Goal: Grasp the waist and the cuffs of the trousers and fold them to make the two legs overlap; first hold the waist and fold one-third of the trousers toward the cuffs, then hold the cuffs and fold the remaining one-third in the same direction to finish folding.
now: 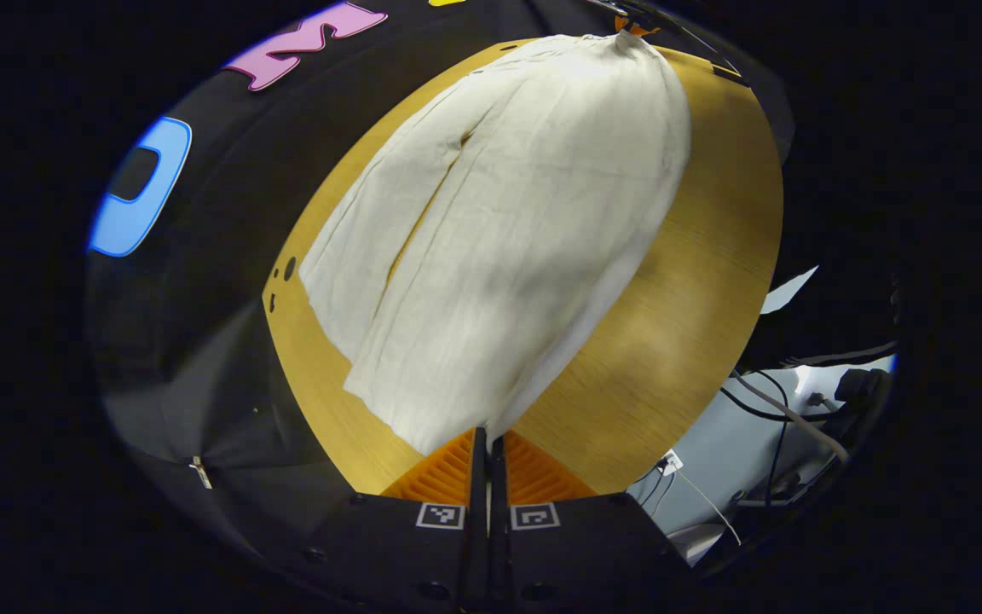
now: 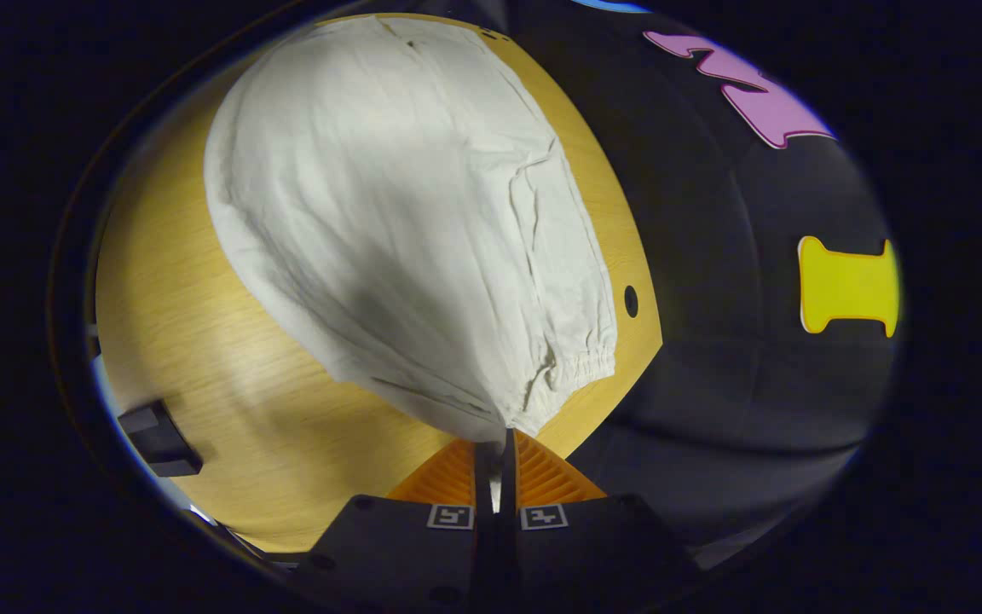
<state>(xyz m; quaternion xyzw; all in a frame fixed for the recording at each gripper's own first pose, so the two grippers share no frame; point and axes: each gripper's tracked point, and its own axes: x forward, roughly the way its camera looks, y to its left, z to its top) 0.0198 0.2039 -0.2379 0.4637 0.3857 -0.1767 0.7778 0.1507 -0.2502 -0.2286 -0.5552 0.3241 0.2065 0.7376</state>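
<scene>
The black cloth wall [image 1: 201,341] of the booth stands behind the far side of the bench and takes a big part of both views. The bench [image 1: 670,341] is of light wood with a fine grain, and the light makes a soft shine on its bare part in the right gripper view. In the left gripper view, past the edge of the bench, a pale floor [image 1: 713,460] is seen with some dark cables [image 1: 764,409] lying on it. On the bench lie the trousers [image 1: 499,239], off-white and a little wrinkled; they cover much of the wood, and one side is raised from the surface where the claws hold it. In the left gripper view the two legs run away from the camera, with a narrow gap between them where the wood shows. In the right gripper view the gathered elastic waist [image 2: 580,362] is near the claw. The left claw [image 1: 488,439] is closed on the cuff end of the trousers, the cloth pinched between both fingers. The right claw [image 2: 498,448] is closed in the same way on the waist corner. A small dark round hole [image 2: 631,300] is in the bench just beside the waist, and a black block [image 2: 158,439] sits at the bench edge.
</scene>
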